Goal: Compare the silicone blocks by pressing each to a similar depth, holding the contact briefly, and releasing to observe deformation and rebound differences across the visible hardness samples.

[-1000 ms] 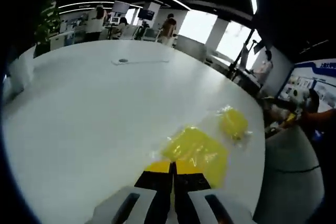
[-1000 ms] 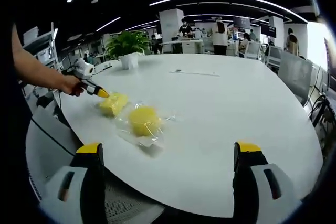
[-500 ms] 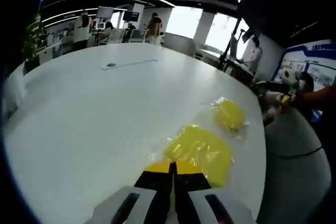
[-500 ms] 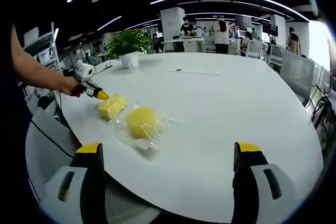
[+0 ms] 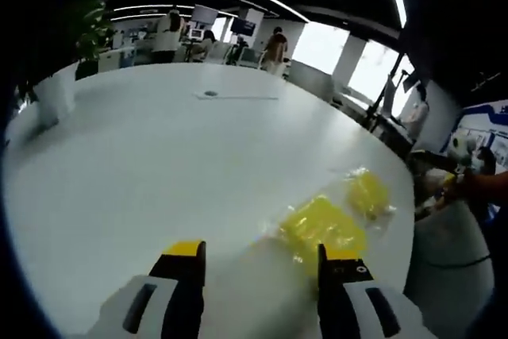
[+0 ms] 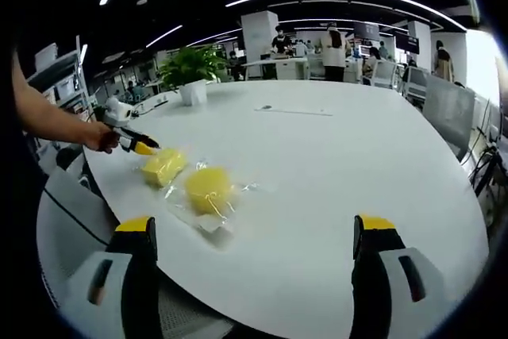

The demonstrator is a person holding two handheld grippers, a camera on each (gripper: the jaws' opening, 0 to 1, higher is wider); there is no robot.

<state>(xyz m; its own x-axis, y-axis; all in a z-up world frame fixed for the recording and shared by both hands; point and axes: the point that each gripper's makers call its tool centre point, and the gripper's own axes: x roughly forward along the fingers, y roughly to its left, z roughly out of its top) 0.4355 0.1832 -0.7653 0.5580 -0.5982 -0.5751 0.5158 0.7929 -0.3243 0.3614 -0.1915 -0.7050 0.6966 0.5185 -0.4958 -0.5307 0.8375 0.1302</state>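
Note:
Two yellow silicone blocks in clear bags lie near the edge of a white round table [image 5: 143,148]. In the left gripper view the squarish block [image 5: 321,228] sits just ahead of my right jaw, and the rounder block [image 5: 369,194] lies beyond it. My left gripper [image 5: 262,256] is open, with nothing between its jaws. In the right gripper view the rounder block [image 6: 206,188] is nearer and the squarish block [image 6: 161,166] lies behind it. There the left gripper [image 6: 143,148], held by a hand [image 6: 99,136], hovers just left of the squarish block. My right gripper [image 6: 254,228] stands wide open, well short of the blocks.
A potted plant [image 6: 193,69] stands at the table's far side. A small round fitting with a thin cable [image 5: 209,94] lies on the table farther out. People and desks fill the background [image 6: 329,49]. The table edge [image 6: 119,212] runs close by the blocks.
My left gripper has opened from shut and has drawn back from the squarish block. The right gripper stays open; its view has shifted slightly.

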